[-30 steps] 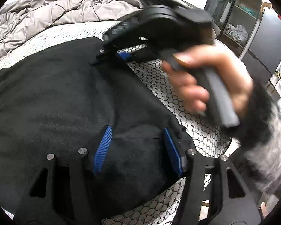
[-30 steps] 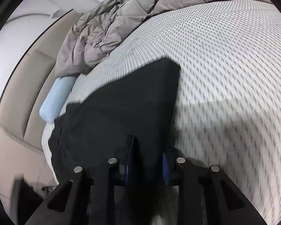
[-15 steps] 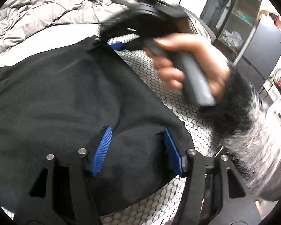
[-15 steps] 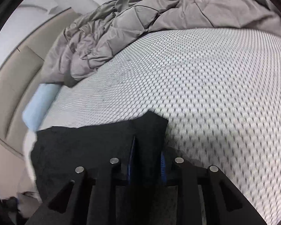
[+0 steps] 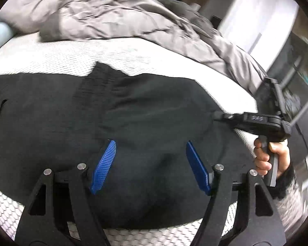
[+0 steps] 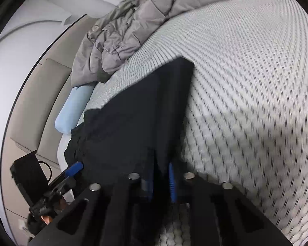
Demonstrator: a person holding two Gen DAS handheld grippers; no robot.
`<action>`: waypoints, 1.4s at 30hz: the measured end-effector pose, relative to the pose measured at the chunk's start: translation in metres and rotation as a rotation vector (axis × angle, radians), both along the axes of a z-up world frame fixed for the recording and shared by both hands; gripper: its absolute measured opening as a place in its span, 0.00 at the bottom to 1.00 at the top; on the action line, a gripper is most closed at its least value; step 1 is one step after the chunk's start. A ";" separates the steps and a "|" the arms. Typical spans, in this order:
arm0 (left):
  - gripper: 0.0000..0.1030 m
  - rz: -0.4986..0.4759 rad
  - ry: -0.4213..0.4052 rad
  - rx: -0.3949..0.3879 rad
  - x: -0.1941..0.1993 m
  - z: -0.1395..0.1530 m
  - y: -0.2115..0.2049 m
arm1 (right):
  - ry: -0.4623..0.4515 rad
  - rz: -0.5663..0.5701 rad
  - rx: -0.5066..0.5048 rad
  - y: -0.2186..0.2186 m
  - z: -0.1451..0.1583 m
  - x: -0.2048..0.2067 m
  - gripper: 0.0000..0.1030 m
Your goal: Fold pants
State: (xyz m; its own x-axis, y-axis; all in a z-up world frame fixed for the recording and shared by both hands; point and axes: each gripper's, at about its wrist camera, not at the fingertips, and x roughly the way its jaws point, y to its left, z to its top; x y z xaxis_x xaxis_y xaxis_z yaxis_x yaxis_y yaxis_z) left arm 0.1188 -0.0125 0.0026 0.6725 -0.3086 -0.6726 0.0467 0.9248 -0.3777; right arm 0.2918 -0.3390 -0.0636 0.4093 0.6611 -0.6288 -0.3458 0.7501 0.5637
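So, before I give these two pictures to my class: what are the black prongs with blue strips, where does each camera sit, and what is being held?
No robot here: a person holds a hand-operated two-finger gripper in each hand, with a camera on each looking along its fingers. One picture comes from the left gripper, whose jaws are opening over the black pants, pads clear of the cloth. The other comes from the right gripper, shut on an edge of the pants. The pants lie on a white mesh mattress, with a grey quilt bunched behind.
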 end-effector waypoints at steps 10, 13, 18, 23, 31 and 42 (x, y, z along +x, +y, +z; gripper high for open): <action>0.66 -0.039 -0.080 0.137 0.004 -0.001 -0.011 | -0.274 -0.074 -0.404 0.019 0.037 -0.038 0.19; 0.66 -0.128 -0.100 0.281 0.016 -0.003 -0.044 | -0.327 0.032 -0.378 0.038 0.042 -0.070 0.30; 0.40 -0.193 0.015 0.287 0.045 -0.025 -0.050 | -0.218 0.206 -0.379 0.092 0.010 -0.063 0.34; 0.34 -0.133 0.037 0.164 0.035 -0.030 -0.005 | -0.247 0.095 -0.612 0.068 -0.004 -0.054 0.33; 0.35 -0.207 -0.013 0.197 0.059 0.004 -0.039 | -0.229 0.149 -0.416 0.085 0.021 -0.055 0.35; 0.27 -0.230 0.091 0.100 0.087 -0.029 -0.010 | -0.212 0.084 -0.628 0.080 0.002 -0.012 0.34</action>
